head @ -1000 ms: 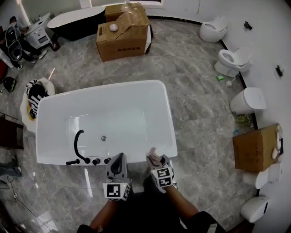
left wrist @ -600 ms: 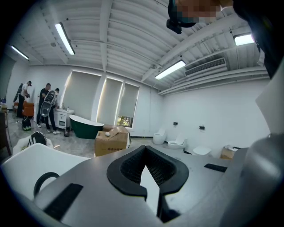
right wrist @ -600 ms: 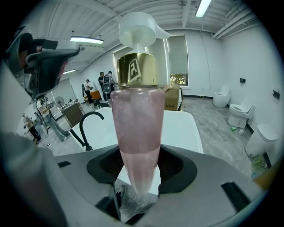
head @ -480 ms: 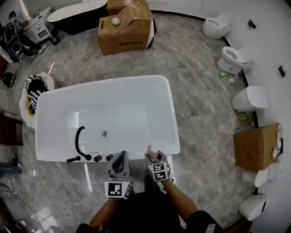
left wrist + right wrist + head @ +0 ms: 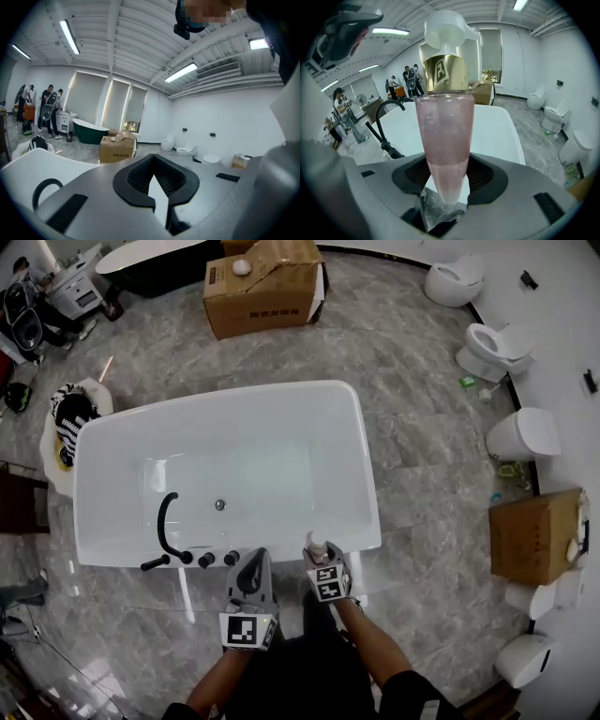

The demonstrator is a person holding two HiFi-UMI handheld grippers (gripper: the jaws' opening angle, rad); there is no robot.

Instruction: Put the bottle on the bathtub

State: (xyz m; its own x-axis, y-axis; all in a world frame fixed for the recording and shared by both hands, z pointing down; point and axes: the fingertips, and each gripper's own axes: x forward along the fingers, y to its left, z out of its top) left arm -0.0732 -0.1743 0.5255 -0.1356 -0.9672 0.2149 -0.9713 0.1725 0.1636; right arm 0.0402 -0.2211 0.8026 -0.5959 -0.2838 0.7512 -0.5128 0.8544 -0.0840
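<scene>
**Bottle Held at the Near Rim of the Bathtub**

The head view shows the layout. The white bathtub (image 5: pixel 225 396) stands on a grey marbled floor (image 5: pixel 422 493). The right hand-held gripper (image 5: pixel 319 561) is at the tub's near rim, towards its right corner. The left hand-held gripper (image 5: pixel 251 564) is beside it, just short of the rim, near the black faucet (image 5: pixel 166 521).

Only the right gripper view shows the grasp. The jaws are clenched on the lower body of an upright pink bottle (image 5: pixel 445 140), which has a white pump and a gold collar. Tub rim and floor both show below the bottle's base, and contact with the rim cannot be determined.

The left gripper view shows jaws drawn together with nothing between them.

Open floor surrounds the tub. A cardboard box (image 5: pixel 267 292) lies beyond the far rim, and toilets (image 5: pixel 497 348) line the right wall.

The gold collar carries a monogram, and the box carries print. Neither is legible.
</scene>
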